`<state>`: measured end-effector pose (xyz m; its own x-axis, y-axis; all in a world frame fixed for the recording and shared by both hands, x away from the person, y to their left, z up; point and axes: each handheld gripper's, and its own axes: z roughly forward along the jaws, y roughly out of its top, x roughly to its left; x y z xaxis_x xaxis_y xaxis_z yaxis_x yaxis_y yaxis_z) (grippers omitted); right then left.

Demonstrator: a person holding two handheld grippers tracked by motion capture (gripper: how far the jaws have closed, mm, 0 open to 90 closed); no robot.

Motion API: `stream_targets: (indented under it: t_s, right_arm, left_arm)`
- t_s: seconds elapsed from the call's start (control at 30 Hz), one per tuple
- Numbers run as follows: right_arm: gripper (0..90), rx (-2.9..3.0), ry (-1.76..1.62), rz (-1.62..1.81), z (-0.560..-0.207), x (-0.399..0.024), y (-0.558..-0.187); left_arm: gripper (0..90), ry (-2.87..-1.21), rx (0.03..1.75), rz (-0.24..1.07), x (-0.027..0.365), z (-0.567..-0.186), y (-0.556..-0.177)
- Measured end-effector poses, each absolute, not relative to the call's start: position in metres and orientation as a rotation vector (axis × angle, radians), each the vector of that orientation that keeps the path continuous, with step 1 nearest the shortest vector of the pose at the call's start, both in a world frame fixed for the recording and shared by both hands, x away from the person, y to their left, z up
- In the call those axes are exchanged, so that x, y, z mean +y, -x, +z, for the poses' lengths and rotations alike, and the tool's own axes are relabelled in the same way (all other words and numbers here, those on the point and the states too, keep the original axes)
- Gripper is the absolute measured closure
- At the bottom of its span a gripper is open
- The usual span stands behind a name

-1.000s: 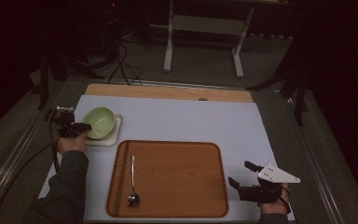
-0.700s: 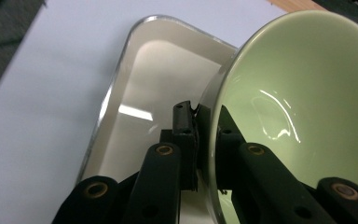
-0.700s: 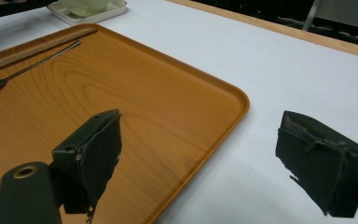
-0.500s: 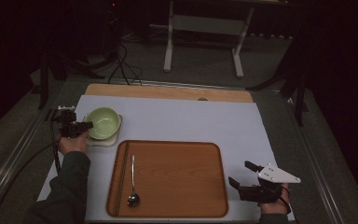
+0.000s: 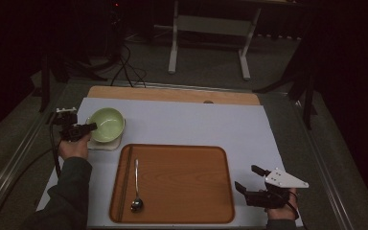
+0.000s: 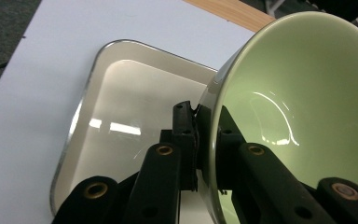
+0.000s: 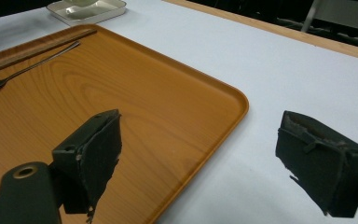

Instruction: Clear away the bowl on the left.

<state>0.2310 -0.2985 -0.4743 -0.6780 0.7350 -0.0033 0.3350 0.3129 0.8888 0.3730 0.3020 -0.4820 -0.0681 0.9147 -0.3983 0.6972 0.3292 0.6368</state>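
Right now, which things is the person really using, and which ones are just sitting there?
In use:
- left gripper, shut on the bowl's rim
- green bowl, tilted up in the left gripper view
- cream dish under it

Just sitting there:
- wooden tray
- spoon and chopsticks on the tray
- right gripper, open, beside the tray, holding nothing

Dim lab or recording studio: white-topped table with wooden edge [image 5: 172, 94], black cables on grey floor [image 5: 124, 72], white metal stand legs [image 5: 208, 43], dark surroundings.
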Motion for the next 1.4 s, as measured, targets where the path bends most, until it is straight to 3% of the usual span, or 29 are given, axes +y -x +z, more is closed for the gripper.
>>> stream_targets:
  t_s: [1.4]
  right_arm:
    - [13.8, 2.173, -0.937, 1.330, -0.473, -0.296, -0.232]
  left_arm:
    - [84.1, -1.574, 1.544, 0.316, 0.257, -0.438, -0.339]
